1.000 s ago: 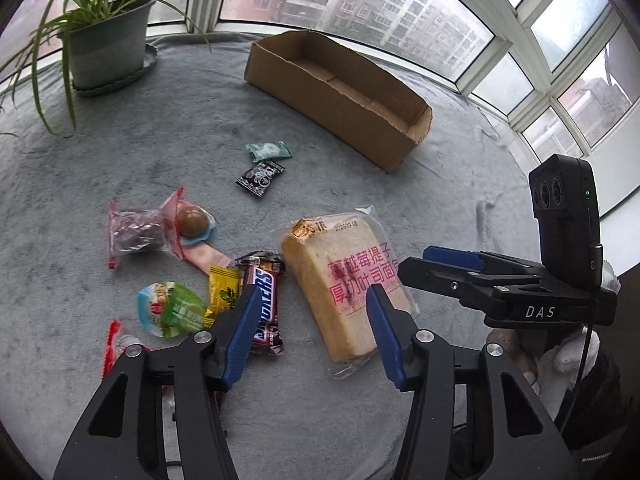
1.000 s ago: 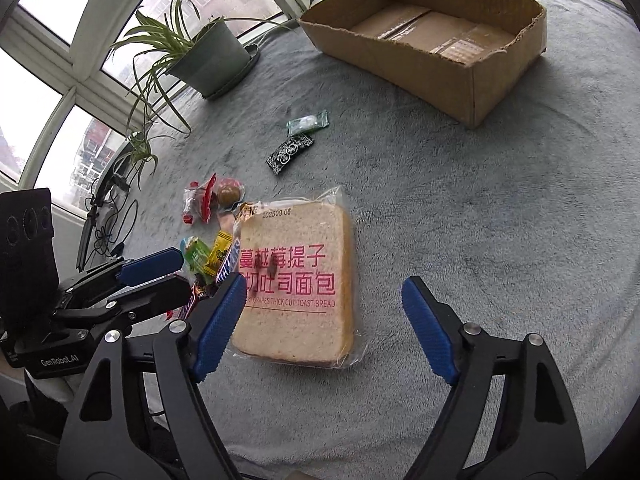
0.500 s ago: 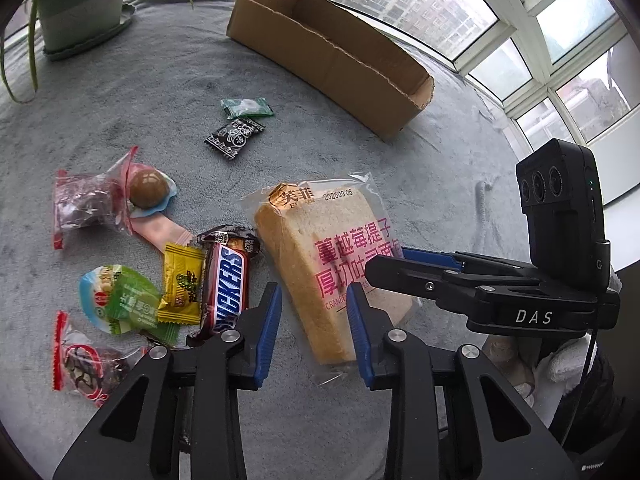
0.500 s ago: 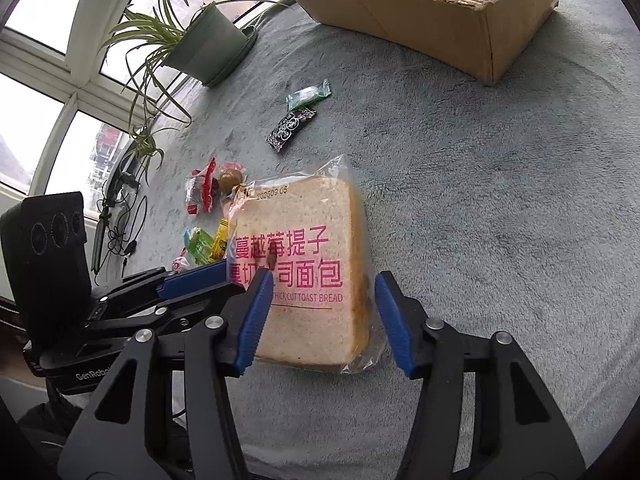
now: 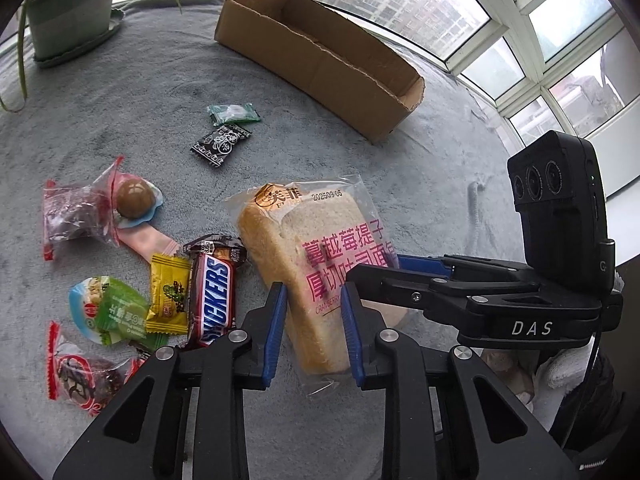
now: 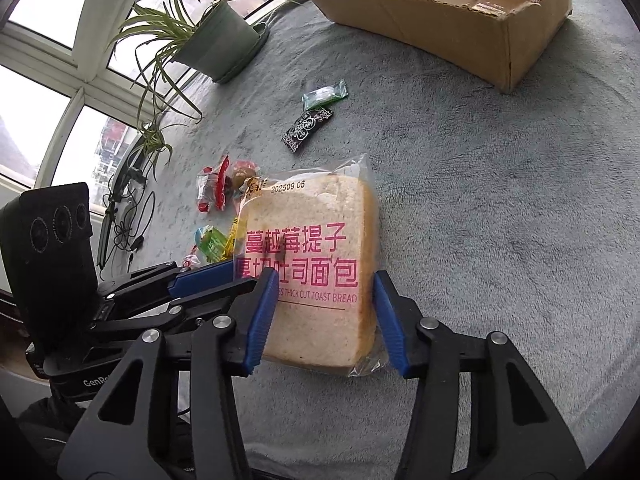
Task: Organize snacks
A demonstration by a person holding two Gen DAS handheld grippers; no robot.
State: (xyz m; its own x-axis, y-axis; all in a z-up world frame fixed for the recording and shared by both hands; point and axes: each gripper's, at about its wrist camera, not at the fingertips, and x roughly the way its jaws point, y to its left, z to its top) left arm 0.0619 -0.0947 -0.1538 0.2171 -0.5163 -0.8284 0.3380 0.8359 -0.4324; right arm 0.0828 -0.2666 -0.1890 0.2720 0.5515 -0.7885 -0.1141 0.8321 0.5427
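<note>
A wrapped slice of thick toast bread (image 5: 304, 240) with pink print lies on the grey cloth. My left gripper (image 5: 313, 330) has its blue pads on either side of the bread's near left edge, jaws still closing and pressing the wrapper. In the right wrist view the same bread (image 6: 312, 248) sits between the pads of my right gripper (image 6: 324, 320), which are still closing and touch both of its sides. A Snickers bar (image 5: 214, 300) lies just left of the bread. The open cardboard box (image 5: 304, 60) stands at the back.
Several small snack packets lie left of the bread, among them a yellow one (image 5: 168, 292), a green candy (image 5: 234, 113) and a black one (image 5: 220, 145). A potted plant (image 5: 68, 12) stands at the back left. Windows ring the cloth's edge.
Both grippers have narrowed from wide open to flank the bread. The left gripper has come down and closer to the bread's near left edge.
</note>
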